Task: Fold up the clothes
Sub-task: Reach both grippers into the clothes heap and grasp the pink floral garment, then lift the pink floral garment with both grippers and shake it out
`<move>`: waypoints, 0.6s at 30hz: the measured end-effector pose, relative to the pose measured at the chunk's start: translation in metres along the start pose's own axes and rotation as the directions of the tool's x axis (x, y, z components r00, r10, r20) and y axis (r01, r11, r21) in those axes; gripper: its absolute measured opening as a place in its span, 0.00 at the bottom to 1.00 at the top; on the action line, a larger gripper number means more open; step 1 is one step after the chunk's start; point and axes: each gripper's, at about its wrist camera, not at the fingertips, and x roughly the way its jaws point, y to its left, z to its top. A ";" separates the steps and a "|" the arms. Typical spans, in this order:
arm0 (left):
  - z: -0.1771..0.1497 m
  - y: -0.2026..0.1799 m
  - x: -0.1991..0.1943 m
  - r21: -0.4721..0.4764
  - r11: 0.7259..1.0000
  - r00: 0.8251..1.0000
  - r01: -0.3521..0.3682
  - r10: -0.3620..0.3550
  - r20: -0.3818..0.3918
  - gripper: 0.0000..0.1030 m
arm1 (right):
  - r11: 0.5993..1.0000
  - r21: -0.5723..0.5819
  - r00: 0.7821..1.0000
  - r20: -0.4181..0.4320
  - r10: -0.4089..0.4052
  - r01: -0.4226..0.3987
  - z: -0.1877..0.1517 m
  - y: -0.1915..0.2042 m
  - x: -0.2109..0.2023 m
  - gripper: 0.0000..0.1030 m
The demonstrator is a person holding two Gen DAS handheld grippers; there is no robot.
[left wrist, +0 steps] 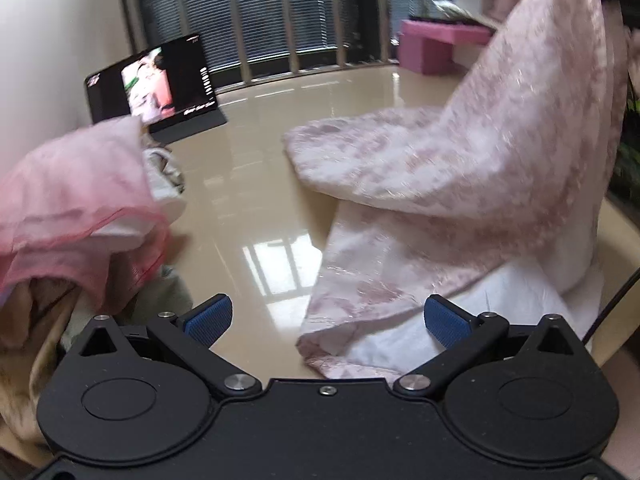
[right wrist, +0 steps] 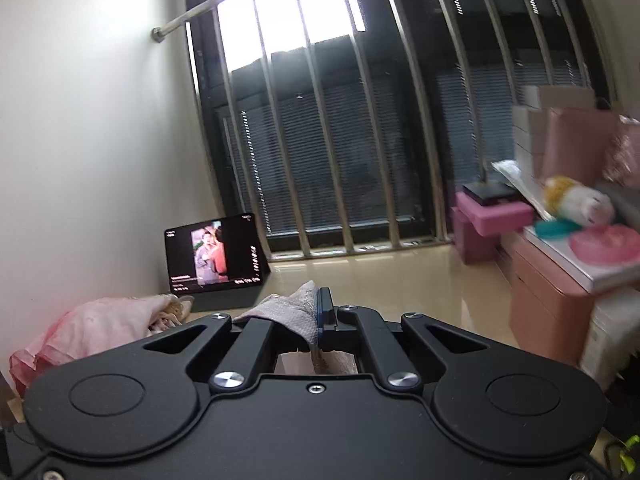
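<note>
The soft, light pink garment [left wrist: 500,152], draped beside the tablet [left wrist: 156,84], is clamped at one corner by the right gripper [right wrist: 316,316], while the left gripper [left wrist: 326,320] is held with jaws apart, best closed on the lower hem.

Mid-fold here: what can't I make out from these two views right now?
- Left wrist view: the garment's top corner runs under the right gripper at the frame's upper right edge; the grip is cut off.
- Left wrist view: the clothes pile is motion-blurred; separate pieces can't be told apart.
- Right wrist view: the right gripper's body hides the garment hanging below.
- Tablet: text too small.
</note>
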 end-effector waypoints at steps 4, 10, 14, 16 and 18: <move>-0.006 -0.011 0.003 0.115 0.992 0.998 -0.055 0.056 -0.006 1.00 | 0.999 0.026 0.999 -0.023 -0.025 0.026 -0.013 -0.015 -0.009 0.04; -0.008 -0.022 0.009 0.240 0.965 0.994 -0.109 0.107 0.022 0.78 | 0.994 0.101 0.998 -0.048 -0.048 0.052 -0.034 -0.042 -0.020 0.04; 0.000 -0.021 0.017 0.233 0.969 0.996 -0.087 0.086 0.012 0.37 | 0.992 0.110 0.997 -0.054 -0.050 0.056 -0.039 -0.046 -0.021 0.05; 0.008 -0.015 0.021 0.194 0.979 0.998 -0.069 0.070 0.000 0.15 | 0.993 0.102 0.997 -0.054 -0.050 0.056 -0.039 -0.045 -0.020 0.05; 0.018 -0.010 0.019 0.168 0.982 0.996 -0.087 0.085 0.020 0.09 | 0.994 0.090 0.997 -0.051 -0.052 0.056 -0.036 -0.045 -0.019 0.04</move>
